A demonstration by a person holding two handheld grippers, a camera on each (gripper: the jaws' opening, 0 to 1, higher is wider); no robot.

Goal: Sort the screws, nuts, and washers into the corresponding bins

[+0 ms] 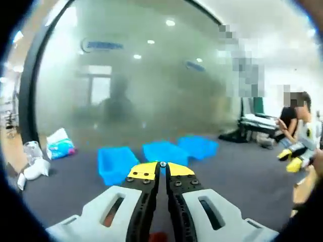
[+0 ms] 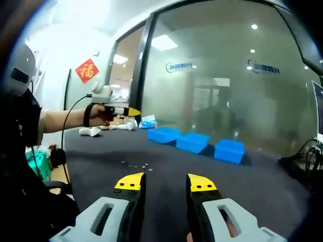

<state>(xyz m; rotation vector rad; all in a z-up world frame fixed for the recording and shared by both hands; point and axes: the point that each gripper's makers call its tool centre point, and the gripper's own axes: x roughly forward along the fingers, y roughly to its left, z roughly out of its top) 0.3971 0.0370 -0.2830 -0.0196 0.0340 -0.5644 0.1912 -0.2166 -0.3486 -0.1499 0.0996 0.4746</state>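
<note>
While the left gripper (image 1: 162, 170) is raised off the dark surface (image 1: 237, 176) with its yellow-tipped fingers (image 1: 144, 170) pressed together and nothing visible between them, the right gripper (image 2: 165, 182) sits low with its fingers (image 2: 131, 181) spread apart and empty. In the right gripper view the left gripper (image 2: 132, 111) comes in from the left, carried level on the person's outstretched hand (image 2: 103, 114), well above the surface; it looks like a ready or carrying pose, not a reach, since nothing lies under it. Straight ahead of the right gripper, between its fingers and the far edge, lies the scatter of small metal parts (image 2: 134, 164), touching the surface and close to one another. They are too small to tell screws from nuts or washers, and I can make out roughly half a dozen specks, no firmer count. The open fingers point toward that scatter, which suggests the right side is placed for the first pick. Beyond the parts, three blue bins (image 2: 194, 142) stand in a row along the far side, just beside one another; the left gripper view shows the same three bins (image 1: 164, 152) just past its tips. I cannot see whether anything is inside them, so sorting appears barely begun, if begun. Behind the bins rises a frosted glass wall (image 1: 151, 80); some white bags (image 1: 59, 143) sit at the surface's left end, and people (image 1: 295, 126) sit off to the right.
</note>
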